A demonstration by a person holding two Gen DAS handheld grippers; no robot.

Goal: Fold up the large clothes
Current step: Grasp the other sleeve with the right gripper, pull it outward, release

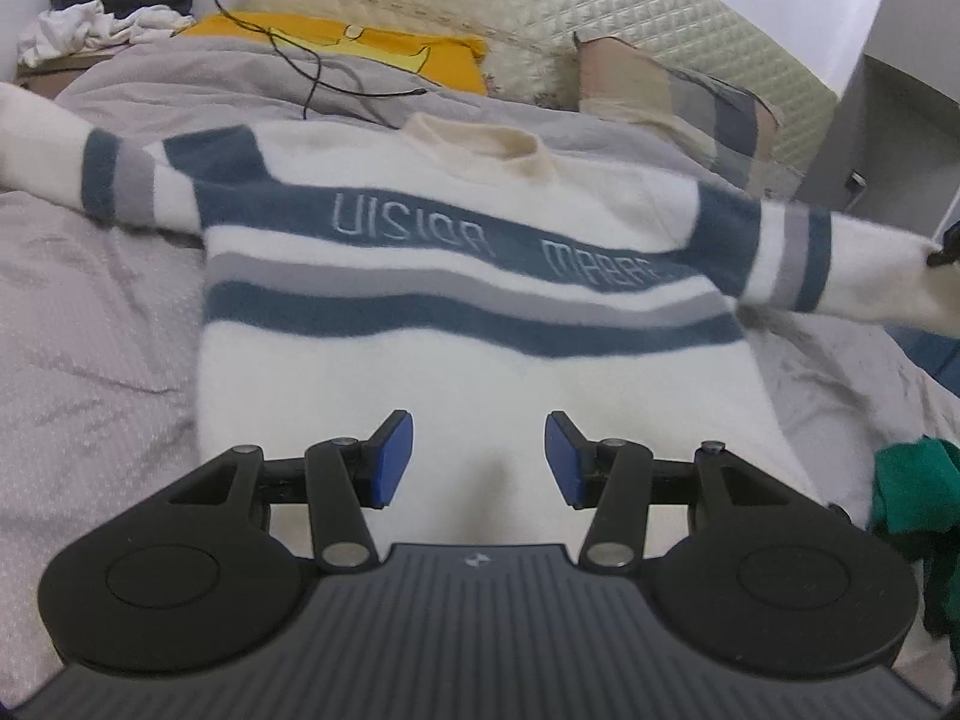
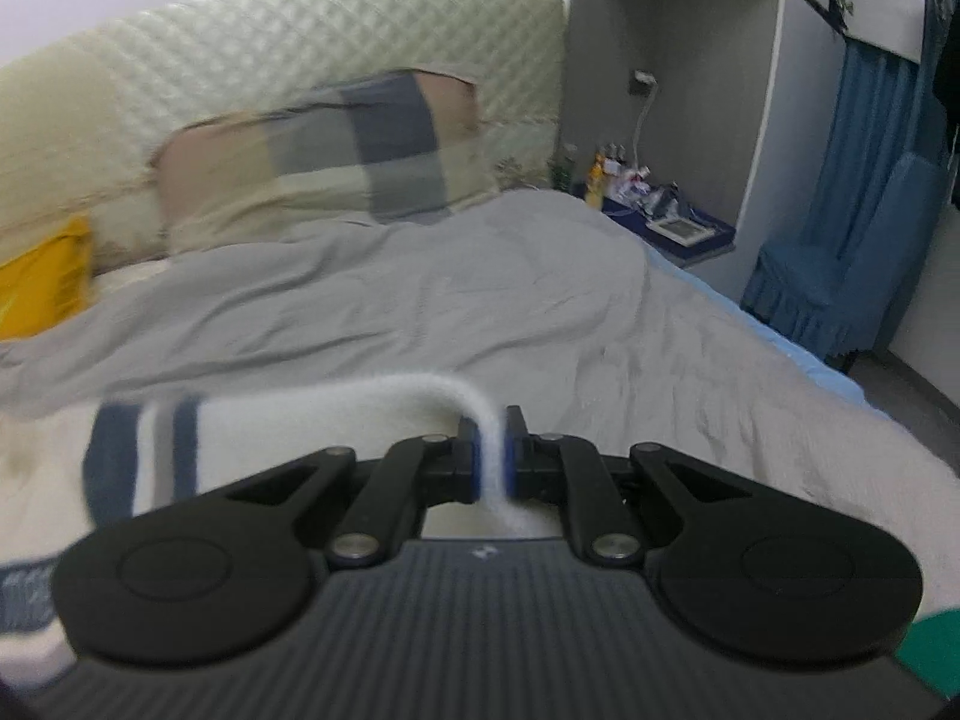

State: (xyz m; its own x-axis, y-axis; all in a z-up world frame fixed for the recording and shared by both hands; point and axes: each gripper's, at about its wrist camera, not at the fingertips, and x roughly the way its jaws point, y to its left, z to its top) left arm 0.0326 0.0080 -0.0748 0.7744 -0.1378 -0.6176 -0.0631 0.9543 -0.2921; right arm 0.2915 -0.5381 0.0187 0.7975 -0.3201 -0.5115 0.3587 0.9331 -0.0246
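Now I see the big bed [image 1: 90, 300] with its gray cover. On it lies the white sweater [image 1: 456, 276] with blue and gray stripes, flat, arms spread wide. My right gripper [image 2: 493, 450] is pinched tight on the end of one sleeve [image 2: 336, 420] and lifts it. My left gripper [image 1: 478, 459] hangs above the sweater's bottom part, its pads apart, holding nothing.

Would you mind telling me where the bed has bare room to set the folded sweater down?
Bare grey duvet lies between the checked pillow and the sweater. Crowded: the green garment at the right, clothes pile at the far left.
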